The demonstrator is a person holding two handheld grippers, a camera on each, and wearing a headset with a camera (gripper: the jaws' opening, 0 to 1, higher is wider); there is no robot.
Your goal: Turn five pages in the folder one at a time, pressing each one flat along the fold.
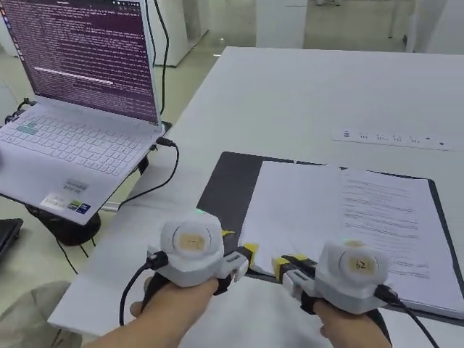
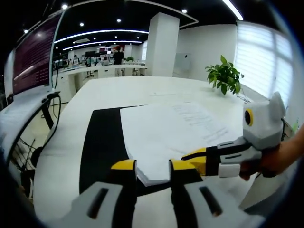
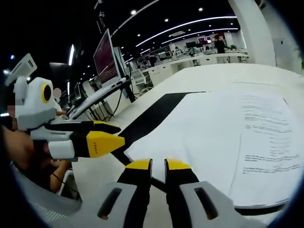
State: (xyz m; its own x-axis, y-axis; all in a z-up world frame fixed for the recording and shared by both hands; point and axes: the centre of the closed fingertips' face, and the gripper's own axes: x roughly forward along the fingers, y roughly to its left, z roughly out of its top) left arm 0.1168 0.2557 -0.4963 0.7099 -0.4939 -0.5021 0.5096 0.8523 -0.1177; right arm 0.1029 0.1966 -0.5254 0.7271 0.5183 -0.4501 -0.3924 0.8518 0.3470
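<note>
An open folder lies on the white table, its black left cover (image 1: 225,192) bare and a stack of white printed pages (image 1: 341,217) on the right. My left gripper (image 1: 246,255) sits at the near edge by the stack's near left corner. In the left gripper view its jaws (image 2: 153,165) are open, with that paper corner (image 2: 152,178) showing between them. My right gripper (image 1: 280,266) is just to its right, jaws (image 3: 158,165) close together, nothing between them. The two grippers' tips nearly meet. The right gripper (image 2: 194,154) enters the left gripper view, and the left gripper (image 3: 111,135) enters the right gripper view.
An open laptop (image 1: 80,109) on a stand sits off the table's left edge, with a black cable (image 1: 170,163) hanging by the table's side. A white power strip (image 1: 395,138) lies beyond the folder. A potted plant (image 2: 225,76) stands far off.
</note>
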